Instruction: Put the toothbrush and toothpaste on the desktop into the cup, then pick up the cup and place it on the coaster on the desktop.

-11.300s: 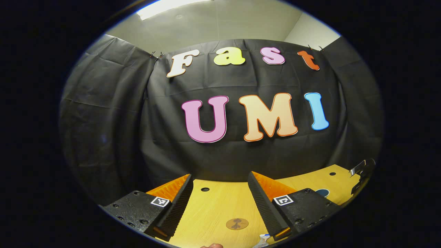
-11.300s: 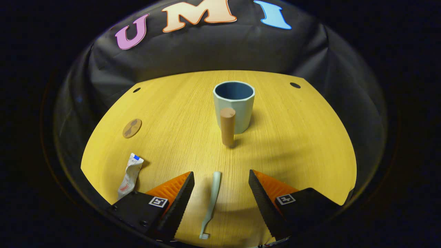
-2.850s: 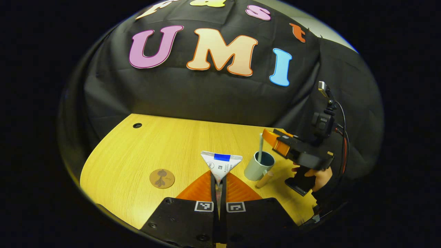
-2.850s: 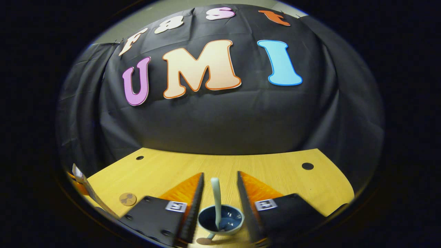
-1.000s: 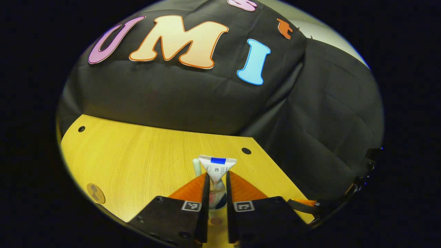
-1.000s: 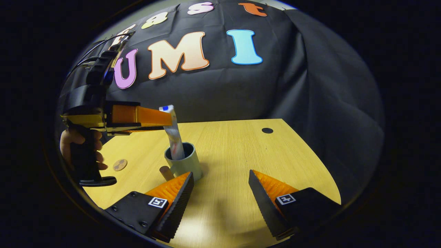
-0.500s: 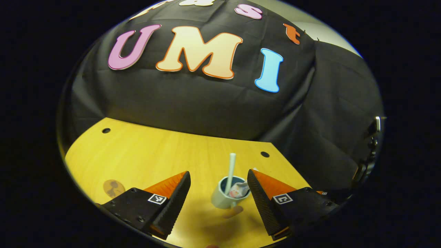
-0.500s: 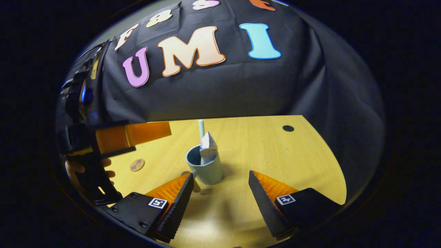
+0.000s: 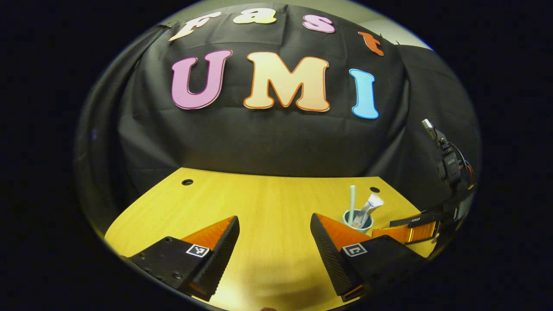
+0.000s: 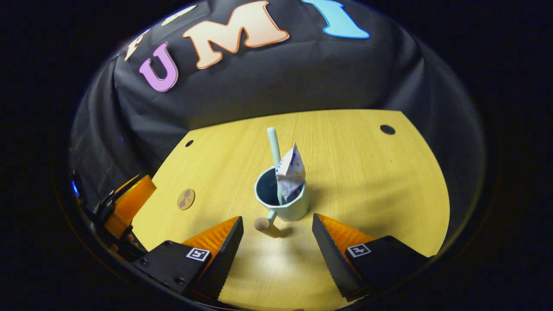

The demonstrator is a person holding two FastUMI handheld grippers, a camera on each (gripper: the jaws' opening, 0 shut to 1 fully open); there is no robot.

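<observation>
Right claw (image 10: 276, 229), wide open and empty, faces the cup (image 10: 283, 203) just ahead; a clumsy grip on its handle (image 10: 264, 223) may tip toothbrush (image 10: 274, 149) and toothpaste (image 10: 290, 172) out.

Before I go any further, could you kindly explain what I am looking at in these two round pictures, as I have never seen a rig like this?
There is no robot here: a person holds a two-finger gripper in each hand, and a fisheye camera rides on each one, looking forward along its fingers.

In the left gripper view, the left gripper shows at the bottom, open and holding nothing. In the right gripper view, the right gripper is likewise open and empty, aimed at the cup.

The surface is a wooden desktop. On it stands the cup, with the toothbrush and the toothpaste already standing inside. The cup has a wooden handle pointing toward the right gripper. A small round coaster lies apart from the cup, so the cup is not yet on it.
</observation>
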